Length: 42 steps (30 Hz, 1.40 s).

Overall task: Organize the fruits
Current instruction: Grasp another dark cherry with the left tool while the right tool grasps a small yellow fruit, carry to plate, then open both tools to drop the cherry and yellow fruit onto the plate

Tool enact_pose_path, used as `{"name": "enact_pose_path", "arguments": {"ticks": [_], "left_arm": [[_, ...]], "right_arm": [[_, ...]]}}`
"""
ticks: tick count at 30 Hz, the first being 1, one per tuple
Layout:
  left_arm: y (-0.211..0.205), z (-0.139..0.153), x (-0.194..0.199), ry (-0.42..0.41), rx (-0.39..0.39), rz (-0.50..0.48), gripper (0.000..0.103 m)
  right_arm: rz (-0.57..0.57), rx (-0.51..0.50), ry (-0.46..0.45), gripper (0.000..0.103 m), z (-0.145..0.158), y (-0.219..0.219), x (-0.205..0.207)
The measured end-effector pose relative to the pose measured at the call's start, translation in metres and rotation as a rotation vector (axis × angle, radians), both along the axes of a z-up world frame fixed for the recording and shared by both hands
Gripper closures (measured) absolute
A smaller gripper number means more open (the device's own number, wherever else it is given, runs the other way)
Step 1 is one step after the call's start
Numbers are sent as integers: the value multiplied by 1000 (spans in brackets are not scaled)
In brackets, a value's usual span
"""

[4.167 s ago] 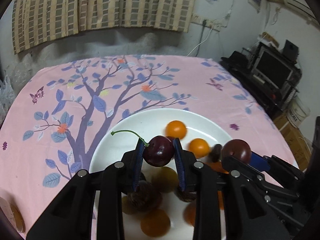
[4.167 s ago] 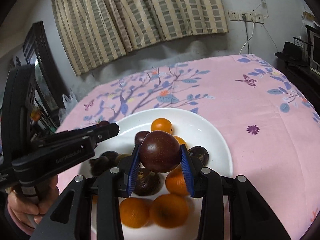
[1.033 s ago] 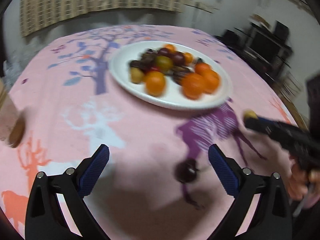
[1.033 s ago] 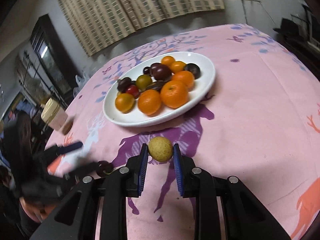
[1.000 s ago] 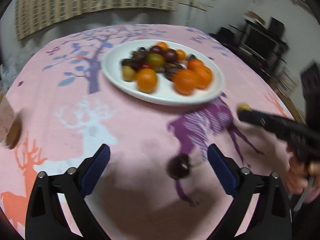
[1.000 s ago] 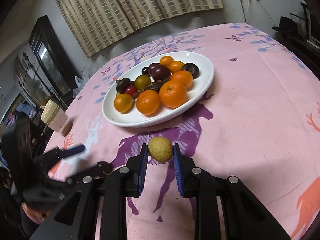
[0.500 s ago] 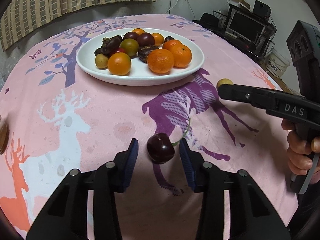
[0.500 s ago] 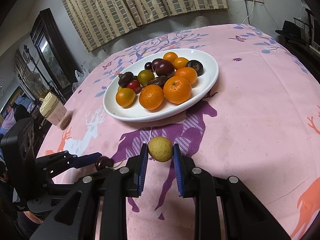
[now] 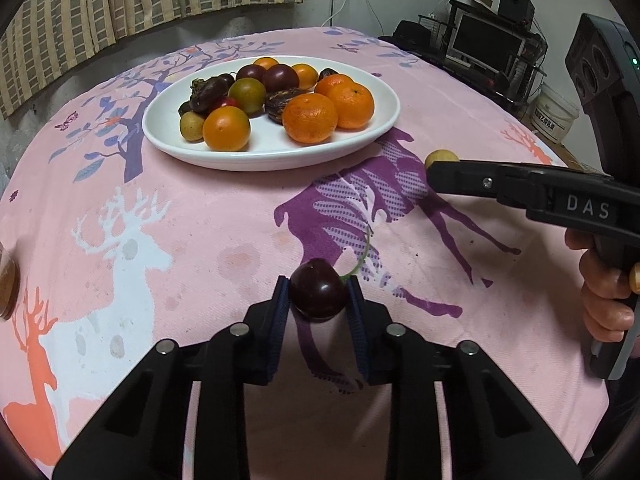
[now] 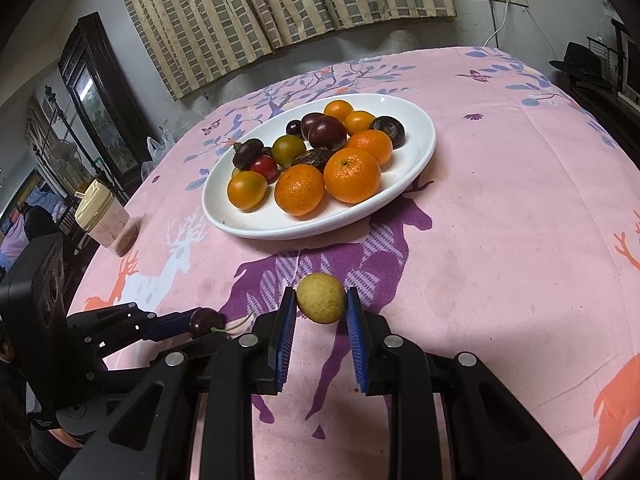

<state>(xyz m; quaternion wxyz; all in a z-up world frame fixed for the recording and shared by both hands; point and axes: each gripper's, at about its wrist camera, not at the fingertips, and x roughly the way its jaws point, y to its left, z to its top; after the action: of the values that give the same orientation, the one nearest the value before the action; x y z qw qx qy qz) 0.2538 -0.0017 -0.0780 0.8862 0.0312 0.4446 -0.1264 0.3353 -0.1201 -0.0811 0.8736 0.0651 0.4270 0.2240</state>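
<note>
My left gripper (image 9: 319, 300) is shut on a dark red cherry (image 9: 318, 294) with a green stem, just above the pink tablecloth. It also shows in the right wrist view (image 10: 204, 322). My right gripper (image 10: 321, 307) is shut on a small yellow-green fruit (image 10: 321, 298) near the cloth; that fruit shows in the left wrist view (image 9: 441, 157). A white plate (image 9: 376, 126) further back holds several oranges, dark plums and small fruits. It also shows in the right wrist view (image 10: 424, 152).
A lidded cup (image 10: 106, 220) stands at the table's left edge. A monitor and shelves (image 9: 488, 46) stand beyond the right side. A socket and cable (image 10: 496, 4) hang on the back wall.
My left gripper has closed on the cherry that lay on the cloth between its open fingers. My right gripper has kept hold of the yellow-green fruit, nearly still.
</note>
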Motion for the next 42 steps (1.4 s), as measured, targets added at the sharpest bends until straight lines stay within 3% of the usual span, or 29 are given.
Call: {"name": "enact_pose_path", "arguments": {"ticks": [10, 19, 26, 34, 42], "left_arm": [[0, 3, -2, -20, -9, 20, 75], [3, 16, -16, -64, -53, 63, 75], [10, 46, -13, -123, -67, 72, 75], [27, 101, 54, -213, -102, 107, 75], [38, 93, 156, -169, -88, 185, 75]], "right_arm": [[26, 1, -2, 77, 0, 3, -3], [125, -1, -47, 77, 4, 21, -18], [88, 18, -163, 78, 40, 23, -12], [-7, 9, -273, 78, 84, 29, 52], [-65, -22, -215, 78, 65, 41, 133]]}}
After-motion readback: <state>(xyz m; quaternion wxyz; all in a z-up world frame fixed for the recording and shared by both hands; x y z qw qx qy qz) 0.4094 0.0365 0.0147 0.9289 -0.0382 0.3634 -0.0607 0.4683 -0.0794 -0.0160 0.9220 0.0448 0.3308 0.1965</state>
